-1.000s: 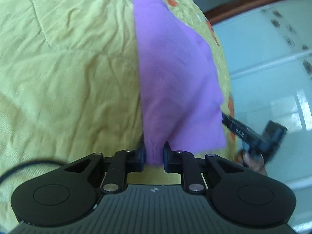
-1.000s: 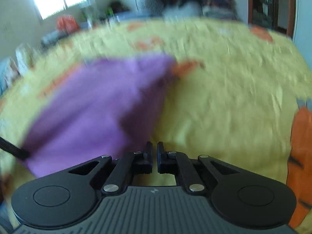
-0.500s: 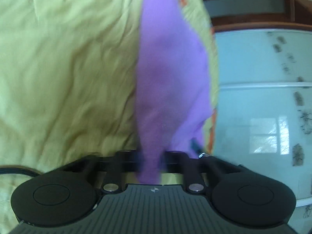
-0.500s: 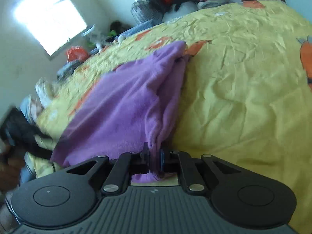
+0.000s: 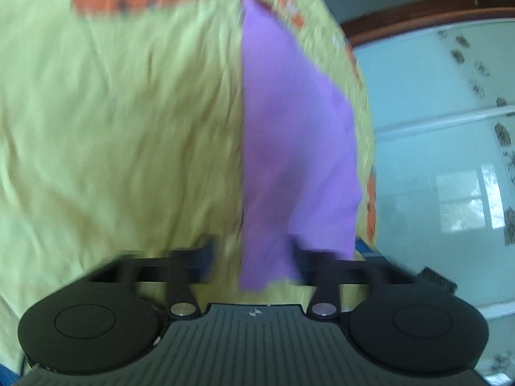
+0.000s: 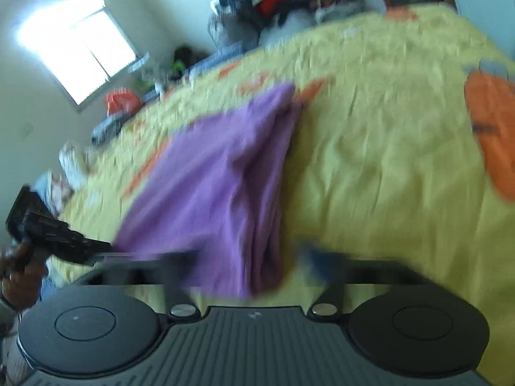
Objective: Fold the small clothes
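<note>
A purple garment (image 5: 296,148) lies folded lengthwise on the yellow bedspread (image 5: 122,135). My left gripper (image 5: 254,257) has its jaws opening wide. The garment's near corner lies between them, and the left finger stands clear of it. In the right wrist view the same purple garment (image 6: 219,186) stretches away from my right gripper (image 6: 251,260). Its jaws are opening too, with the cloth's near end loose between them. The left gripper's body and the hand that holds it (image 6: 42,238) show at the left edge of that view.
The bedspread (image 6: 386,167) has orange prints (image 6: 492,135) and reaches far to the right. A pile of clothes (image 6: 283,3) sits beyond the bed's far end under a bright window (image 6: 77,48). A pale glass-panelled wardrobe (image 5: 450,160) stands beside the bed's edge.
Both grippers were shut on the garment's near corners half a second ago. Both now stand wide open and the cloth has dropped onto the bedspread.
</note>
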Demonstrator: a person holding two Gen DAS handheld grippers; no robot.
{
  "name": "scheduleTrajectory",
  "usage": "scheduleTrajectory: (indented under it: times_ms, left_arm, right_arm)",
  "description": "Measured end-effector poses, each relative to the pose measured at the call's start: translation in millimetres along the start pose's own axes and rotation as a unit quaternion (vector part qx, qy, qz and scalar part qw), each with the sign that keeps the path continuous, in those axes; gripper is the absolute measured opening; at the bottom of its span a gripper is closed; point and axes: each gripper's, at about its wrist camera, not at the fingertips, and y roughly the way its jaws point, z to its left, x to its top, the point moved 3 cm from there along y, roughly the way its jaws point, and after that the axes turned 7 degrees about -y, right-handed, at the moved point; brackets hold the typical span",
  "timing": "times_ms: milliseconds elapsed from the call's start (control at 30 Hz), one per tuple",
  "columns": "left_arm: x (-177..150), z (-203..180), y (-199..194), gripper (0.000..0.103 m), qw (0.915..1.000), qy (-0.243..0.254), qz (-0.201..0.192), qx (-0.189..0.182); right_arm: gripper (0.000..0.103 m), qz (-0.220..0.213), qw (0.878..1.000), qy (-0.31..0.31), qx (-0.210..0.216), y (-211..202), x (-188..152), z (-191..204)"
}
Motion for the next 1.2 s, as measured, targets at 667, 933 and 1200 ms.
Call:
scheduleTrajectory:
  times_ms: [667,933,1200]
  left_arm:
    - [58.3,-127.5,81.3,0.023,0.9652,0.217,-0.052,0.137]
    - [57.1,-223.7,53.3,0.023,0.9551,0.274,-0.072,0.088]
    - [90.5,-226.5,73.1,0.082,0.9569,0.244,-0.058,0.146]
  right_arm:
    - [0.025,0.039,0.999,-0.02,0.001,110.3,81.9,24.1]
    - [0.025,-0.043,0.998,-0.05,-0.01,33.7,145.8,53.4]
    - [0.103,0.011,0.988,-0.022,-0.153,43.5,143.3,-27.8]
